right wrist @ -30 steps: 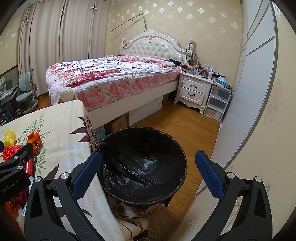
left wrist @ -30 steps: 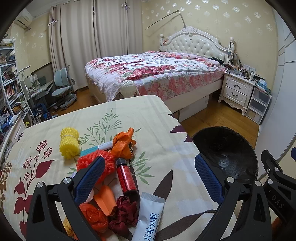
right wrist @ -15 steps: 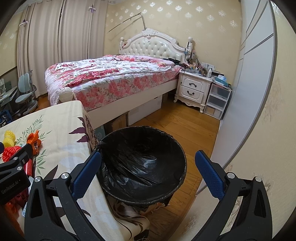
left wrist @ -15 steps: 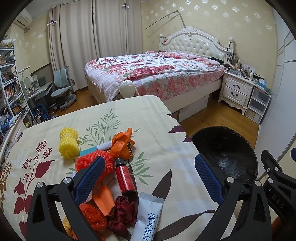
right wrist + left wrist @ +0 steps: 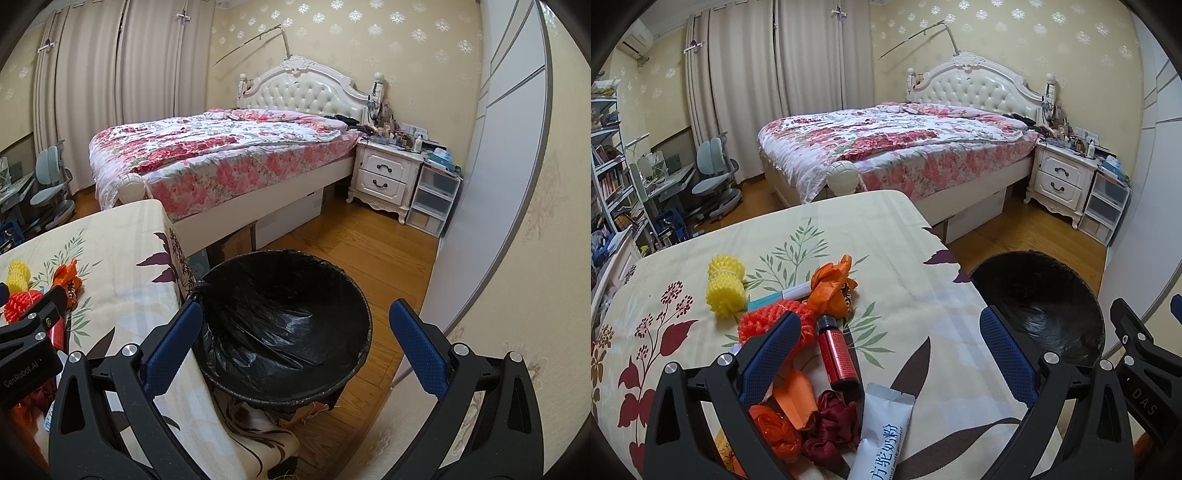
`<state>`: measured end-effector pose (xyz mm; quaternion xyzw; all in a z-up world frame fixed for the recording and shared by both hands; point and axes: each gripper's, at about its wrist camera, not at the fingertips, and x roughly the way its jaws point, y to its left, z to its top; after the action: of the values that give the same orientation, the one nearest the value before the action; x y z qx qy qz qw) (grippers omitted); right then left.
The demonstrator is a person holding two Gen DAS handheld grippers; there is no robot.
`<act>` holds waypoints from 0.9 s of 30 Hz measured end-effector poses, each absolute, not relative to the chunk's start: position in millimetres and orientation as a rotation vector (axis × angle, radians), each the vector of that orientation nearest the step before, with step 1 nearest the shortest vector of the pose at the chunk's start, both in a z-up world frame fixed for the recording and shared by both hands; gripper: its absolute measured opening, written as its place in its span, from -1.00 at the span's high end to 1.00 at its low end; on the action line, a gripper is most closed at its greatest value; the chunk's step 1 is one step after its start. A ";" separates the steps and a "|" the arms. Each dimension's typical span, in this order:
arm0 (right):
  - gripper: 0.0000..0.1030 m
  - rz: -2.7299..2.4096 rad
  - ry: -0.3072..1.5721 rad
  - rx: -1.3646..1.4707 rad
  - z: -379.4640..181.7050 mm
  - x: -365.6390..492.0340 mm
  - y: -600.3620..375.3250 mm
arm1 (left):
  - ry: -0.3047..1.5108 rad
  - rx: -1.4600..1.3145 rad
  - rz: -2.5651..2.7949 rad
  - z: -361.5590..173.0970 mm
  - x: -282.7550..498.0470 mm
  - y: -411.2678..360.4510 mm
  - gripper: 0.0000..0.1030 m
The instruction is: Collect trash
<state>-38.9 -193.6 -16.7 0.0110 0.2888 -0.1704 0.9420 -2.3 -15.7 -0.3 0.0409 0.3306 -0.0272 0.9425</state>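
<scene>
A pile of trash lies on the floral tablecloth (image 5: 894, 258): a yellow foam net (image 5: 724, 285), an orange foam net (image 5: 764, 325), a crumpled orange bag (image 5: 831, 284), a red tube (image 5: 837, 356), a white sachet (image 5: 882, 435), dark red fabric (image 5: 831, 432). My left gripper (image 5: 890, 354) is open and empty, hovering over the pile's right side. A bin with a black liner (image 5: 284, 325) stands beside the table's right edge; it also shows in the left wrist view (image 5: 1041, 306). My right gripper (image 5: 295, 339) is open and empty above the bin.
A bed with a floral cover (image 5: 894, 147) stands beyond the table. A white nightstand (image 5: 388, 177) and plastic drawers (image 5: 432, 199) stand at the right by a wardrobe (image 5: 498, 166). A desk chair (image 5: 716, 177) and shelves (image 5: 609, 177) are at the left. Wooden floor surrounds the bin.
</scene>
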 end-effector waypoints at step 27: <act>-0.92 -0.332 0.613 0.035 -24.0 -40.4 -189.1 | 0.678 0.081 -0.064 -2.4 -6.6 -25.8 -0.87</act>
<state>-40.4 -189.1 -24.0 0.0174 0.3005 -0.1625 0.9397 -6.6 -25.8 -2.4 0.0397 0.3325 -0.0313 0.9418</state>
